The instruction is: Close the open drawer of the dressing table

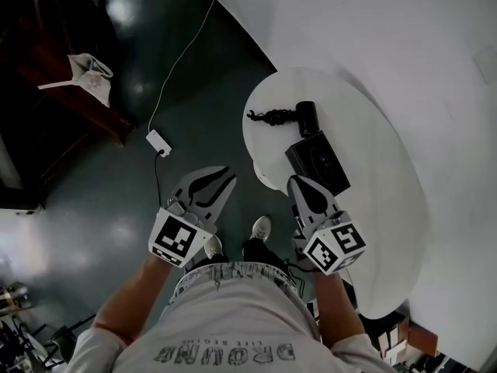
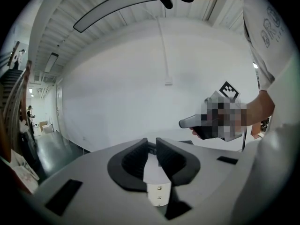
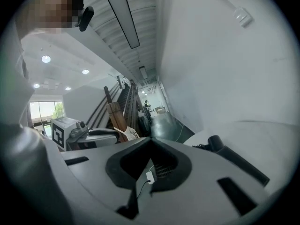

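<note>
White and oval, the counter (image 1: 373,208) stands against a white wall (image 1: 404,29), ahead of the person and to the right. Its drawer I cannot make out in any view, so I cannot tell how far it stands open. On the left part of the counter lies a black box (image 1: 318,162). Just behind the box is a dark dryer (image 1: 307,116) with a curled cord (image 1: 268,116); box and dryer seem to touch.

The left claw (image 1: 225,176) hangs over the dark green floor (image 1: 101,208), to the left of the counter and apart from it. In the left gripper view its pads (image 2: 135,159) stand close, with only a narrow gap, and nothing is between them.

The right claw (image 1: 298,182) is over the near edge of the counter. In the head view its tip is just beside the near corner of the box; whether it touches I cannot tell. In the right gripper view its jaws meet at the tip, closed, and hold nothing.

On the floor lies a white adapter (image 1: 158,142), and a thin cable (image 1: 182,61) runs from it towards the wall. The shoes (image 1: 262,228) of the person show between the two claws.
</note>
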### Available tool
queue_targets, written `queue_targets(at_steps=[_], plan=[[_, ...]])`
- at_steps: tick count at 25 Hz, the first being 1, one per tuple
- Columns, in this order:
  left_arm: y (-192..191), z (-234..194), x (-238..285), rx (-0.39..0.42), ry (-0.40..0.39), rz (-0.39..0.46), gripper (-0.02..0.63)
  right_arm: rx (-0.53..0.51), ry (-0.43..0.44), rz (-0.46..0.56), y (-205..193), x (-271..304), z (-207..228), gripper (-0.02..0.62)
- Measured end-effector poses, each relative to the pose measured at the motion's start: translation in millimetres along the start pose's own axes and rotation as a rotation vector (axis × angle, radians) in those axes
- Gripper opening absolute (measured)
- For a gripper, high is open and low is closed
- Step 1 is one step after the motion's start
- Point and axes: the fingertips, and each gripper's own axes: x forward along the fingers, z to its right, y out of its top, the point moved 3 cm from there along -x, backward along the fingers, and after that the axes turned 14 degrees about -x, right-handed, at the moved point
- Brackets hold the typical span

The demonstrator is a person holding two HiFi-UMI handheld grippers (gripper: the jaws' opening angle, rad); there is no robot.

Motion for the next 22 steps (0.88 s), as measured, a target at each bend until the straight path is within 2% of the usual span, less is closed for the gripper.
queue_targets(at_steps=[14,22], plan=[[22,1,-1,0.017,-0.015,0.043,0.038,-0.027,0.015,0.013,13,6,-6,0.008],[26,-3,1,-0.008,-0.002,0.064,0.029,-0.061,0.040,0.002,16,12,-12,0.008]])
